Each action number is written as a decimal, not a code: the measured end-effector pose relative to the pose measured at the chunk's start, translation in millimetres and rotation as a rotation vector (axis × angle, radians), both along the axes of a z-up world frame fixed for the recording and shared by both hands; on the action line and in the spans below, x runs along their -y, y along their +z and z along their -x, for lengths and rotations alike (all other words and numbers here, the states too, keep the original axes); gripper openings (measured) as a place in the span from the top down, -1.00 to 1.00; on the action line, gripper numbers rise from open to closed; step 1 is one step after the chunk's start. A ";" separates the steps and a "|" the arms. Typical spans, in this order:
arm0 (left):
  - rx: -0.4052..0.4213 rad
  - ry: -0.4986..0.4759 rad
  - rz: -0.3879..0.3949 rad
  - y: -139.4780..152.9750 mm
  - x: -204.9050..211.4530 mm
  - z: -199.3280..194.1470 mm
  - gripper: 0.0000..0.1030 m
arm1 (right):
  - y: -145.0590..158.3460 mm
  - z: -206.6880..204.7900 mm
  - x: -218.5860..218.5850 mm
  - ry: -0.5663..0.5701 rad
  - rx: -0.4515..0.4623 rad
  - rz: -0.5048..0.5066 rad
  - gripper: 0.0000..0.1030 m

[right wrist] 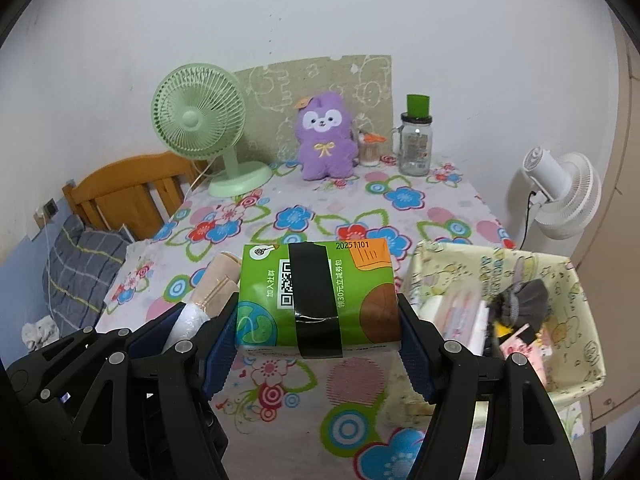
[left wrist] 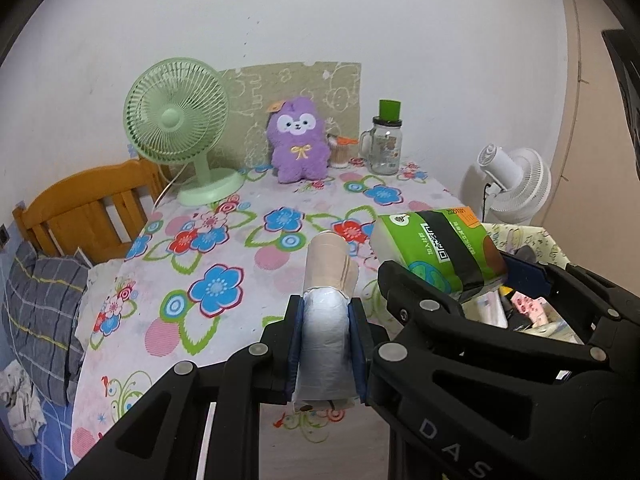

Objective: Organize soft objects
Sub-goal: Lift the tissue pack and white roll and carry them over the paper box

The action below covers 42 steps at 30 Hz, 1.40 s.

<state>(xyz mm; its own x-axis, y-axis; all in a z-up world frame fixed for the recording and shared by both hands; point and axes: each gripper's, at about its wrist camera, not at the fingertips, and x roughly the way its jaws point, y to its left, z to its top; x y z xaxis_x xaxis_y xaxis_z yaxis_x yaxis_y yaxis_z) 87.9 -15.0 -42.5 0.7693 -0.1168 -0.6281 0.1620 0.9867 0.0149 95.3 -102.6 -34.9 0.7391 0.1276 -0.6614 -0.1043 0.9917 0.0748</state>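
Note:
My left gripper (left wrist: 325,307) is shut on a soft roll (left wrist: 326,276), grey-wrapped at the near end and beige at the far end, held above the flowered tablecloth (left wrist: 224,240). My right gripper (right wrist: 318,304) is shut on a green tissue pack (right wrist: 316,292) bound with black tape, its pads pressing both short sides. The two grippers hang side by side, so the pack (left wrist: 436,248) also shows in the left wrist view and the roll (right wrist: 212,284) in the right wrist view. A purple plush toy (right wrist: 326,138) sits upright against the back wall.
A yellow fabric basket (right wrist: 448,256) with several items stands right of the pack. At the back are a green fan (right wrist: 200,120), a small cup (right wrist: 369,152) and a glass jar (right wrist: 416,148). A white fan (right wrist: 560,192) stands right; a wooden headboard (right wrist: 132,184) and pillow (right wrist: 80,264) left.

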 end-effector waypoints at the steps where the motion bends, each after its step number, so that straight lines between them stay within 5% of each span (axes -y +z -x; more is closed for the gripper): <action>1: 0.004 -0.003 -0.001 1.9 3.3 0.7 0.60 | 2.5 0.9 3.2 -0.003 0.005 0.000 -0.43; 42: 0.025 -0.229 0.019 5.0 139.9 -7.7 0.60 | 14.3 13.5 140.1 -0.210 0.052 0.030 -0.43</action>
